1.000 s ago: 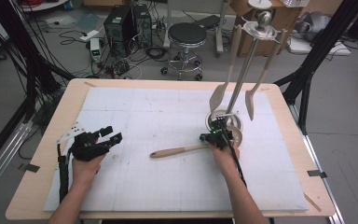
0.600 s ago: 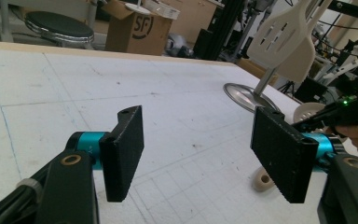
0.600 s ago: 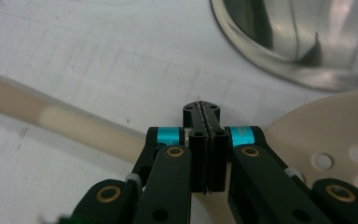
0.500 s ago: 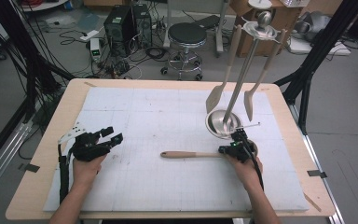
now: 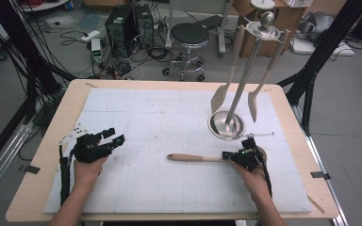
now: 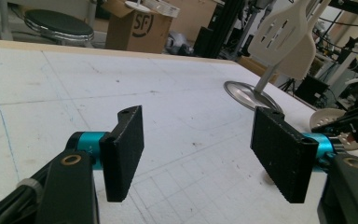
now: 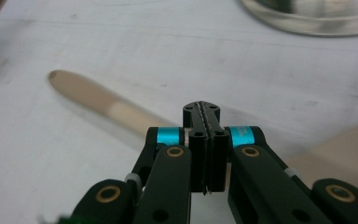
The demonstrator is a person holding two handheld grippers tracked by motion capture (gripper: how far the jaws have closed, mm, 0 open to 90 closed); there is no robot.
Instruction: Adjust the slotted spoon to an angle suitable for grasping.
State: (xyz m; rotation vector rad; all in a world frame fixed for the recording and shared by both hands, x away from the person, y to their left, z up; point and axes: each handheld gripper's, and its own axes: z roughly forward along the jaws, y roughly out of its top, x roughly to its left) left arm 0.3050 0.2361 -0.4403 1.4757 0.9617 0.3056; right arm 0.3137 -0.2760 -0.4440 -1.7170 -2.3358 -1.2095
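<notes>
Flat on the table's white mat (image 5: 160, 117), a wooden-handled utensil (image 5: 195, 157), long axis running level across the high view, rounded handle end pointing away from the right gripper (image 5: 239, 155), head end under that gripper. Right jaws pressed together; whether clamped on the utensil, cannot tell, handle seen running on beyond their tips toward the left gripper. Left gripper (image 6: 200, 154) well apart from the utensil, jaws standing wide with nothing between. Just beyond the right jaws, the round steel base dish (image 5: 226, 125) of a utensil stand, holding only its own pole; two pale spatulas (image 5: 220, 96) hanging above.
</notes>
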